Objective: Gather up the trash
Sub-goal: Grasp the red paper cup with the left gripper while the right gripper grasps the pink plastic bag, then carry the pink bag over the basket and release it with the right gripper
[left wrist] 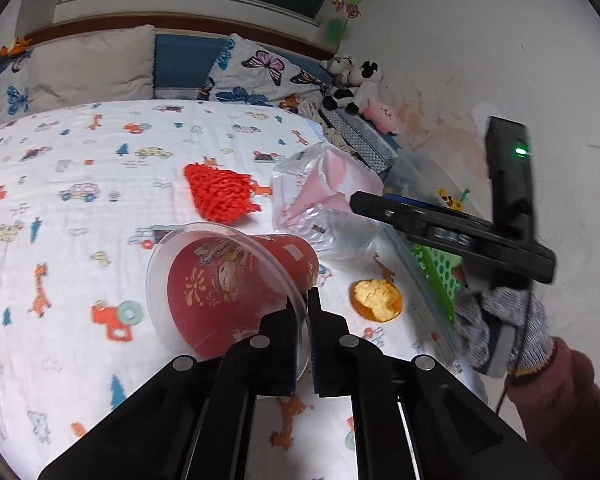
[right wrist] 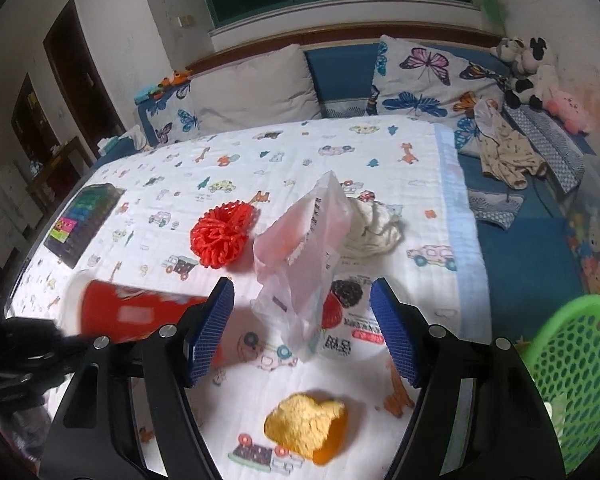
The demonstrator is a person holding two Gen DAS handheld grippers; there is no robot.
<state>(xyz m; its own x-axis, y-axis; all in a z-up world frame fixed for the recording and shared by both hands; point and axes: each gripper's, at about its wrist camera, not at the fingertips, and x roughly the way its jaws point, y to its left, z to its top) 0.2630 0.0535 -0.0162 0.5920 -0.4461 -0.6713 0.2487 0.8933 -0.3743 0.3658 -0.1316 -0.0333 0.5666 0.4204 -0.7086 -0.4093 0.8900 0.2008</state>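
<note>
Your left gripper (left wrist: 300, 312) is clenched on the clear rim of the red cup (left wrist: 236, 280), holding it tipped on its side just above the bedspread (left wrist: 80, 240), presumably for carrying to the green basket (right wrist: 572, 364) at the bed's right edge. Your right gripper (right wrist: 302, 328) is spread wide, grasping nothing, poised over the plastic bag (right wrist: 300, 248). Orange peel (right wrist: 306, 424) and red netting (right wrist: 222, 232) lie loose nearby. The bag half hides a printed wrapper; the basket's contents are cut off.
</note>
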